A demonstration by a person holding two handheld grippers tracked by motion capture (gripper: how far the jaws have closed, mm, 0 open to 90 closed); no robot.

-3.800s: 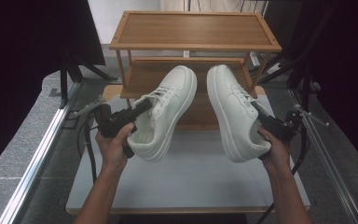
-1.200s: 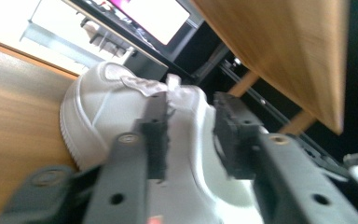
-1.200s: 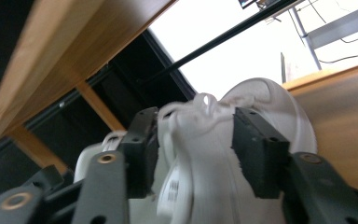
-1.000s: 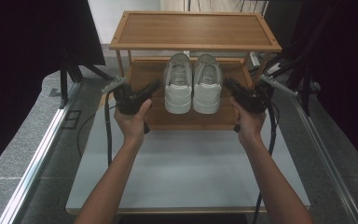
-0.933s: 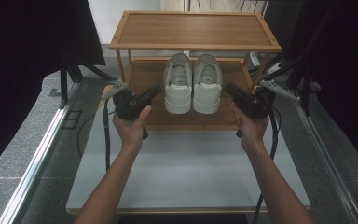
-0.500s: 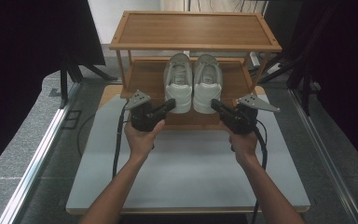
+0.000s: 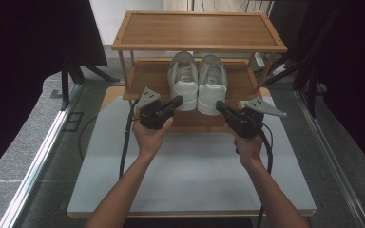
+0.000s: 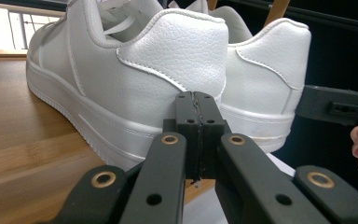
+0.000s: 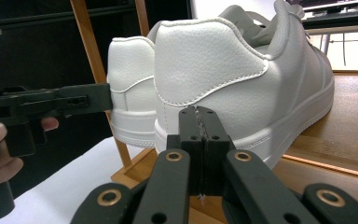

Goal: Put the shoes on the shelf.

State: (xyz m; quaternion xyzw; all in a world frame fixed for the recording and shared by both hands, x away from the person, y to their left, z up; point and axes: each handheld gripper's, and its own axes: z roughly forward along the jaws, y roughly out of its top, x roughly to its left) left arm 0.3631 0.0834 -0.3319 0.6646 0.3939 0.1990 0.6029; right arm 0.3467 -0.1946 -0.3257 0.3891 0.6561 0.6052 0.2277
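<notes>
Twice seeing the same outcome, once along each pair of jaws: looking at the left shoe (image 7: 184, 80) and the right shoe (image 7: 212, 83) standing upright on the middle shelf (image 7: 147, 78) of the wooden rack (image 7: 199, 29), heels toward the person, toes pointing away, sides touching or very nearly so. Comparing with a few seconds ago, when carrying one white shoe in each gripper above the white table (image 7: 190, 175), soles tilted and toes fanned apart. Comparing again with a second ago, when flanking the pair right at the shelf, one gripper at each outer side. Now holding the left gripper (image 7: 176, 101) and the right gripper (image 7: 218, 105) drawn back toward the person and lower, at the table's far edge, near the heels yet apart from them. Reading the jaws of both as pressed fully together, pad against pad, gripping nothing; seeing this plainly in the left gripper view and the right gripper view, with each heel just beyond the closed tips and not touched. Judging from all this that the putting-away is finished: both shoes released, resting on their own soles, neither leaning nor overhanging the shelf's front edge by much. Judging further that nothing is calling for another grasp, only for pulling both hands clear without brushing the heels on the way back
</notes>
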